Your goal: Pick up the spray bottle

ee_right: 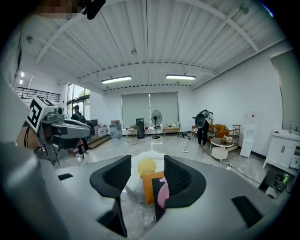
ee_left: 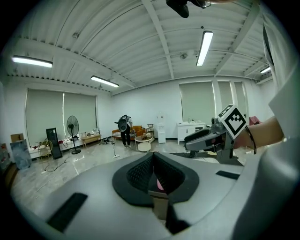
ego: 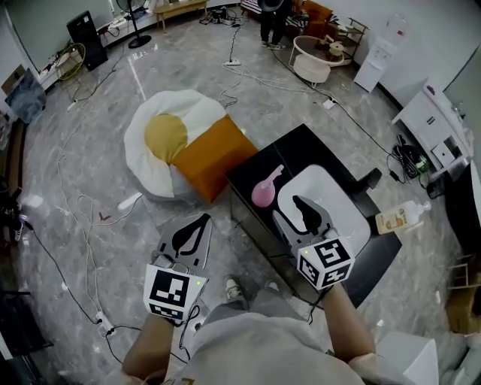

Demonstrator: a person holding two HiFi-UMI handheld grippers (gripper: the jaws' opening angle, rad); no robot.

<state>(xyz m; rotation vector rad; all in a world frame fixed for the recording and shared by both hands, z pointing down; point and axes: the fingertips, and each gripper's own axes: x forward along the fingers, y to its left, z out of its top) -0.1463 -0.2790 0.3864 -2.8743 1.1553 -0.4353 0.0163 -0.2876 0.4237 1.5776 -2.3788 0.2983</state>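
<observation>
A pink spray bottle (ego: 267, 188) lies on its side on the near-left part of the low black table (ego: 304, 147). My right gripper (ego: 297, 209) hovers over the table just right of the bottle and short of it, open with nothing between its fingers. In the right gripper view the bottle (ee_right: 162, 194) shows low beside the right pad (ee_right: 180, 176). My left gripper (ego: 188, 237) hangs over the floor left of the table, its pads together. Through them only a pink sliver of the bottle (ee_left: 160, 184) shows.
A white beanbag with a yellow patch (ego: 161, 143) and an orange cushion (ego: 214, 154) lie against the table's far-left side. A white board (ego: 334, 199) covers part of the table. Cables cross the floor. A carton (ego: 398, 218) lies at right, and a person (ego: 272, 19) stands far off.
</observation>
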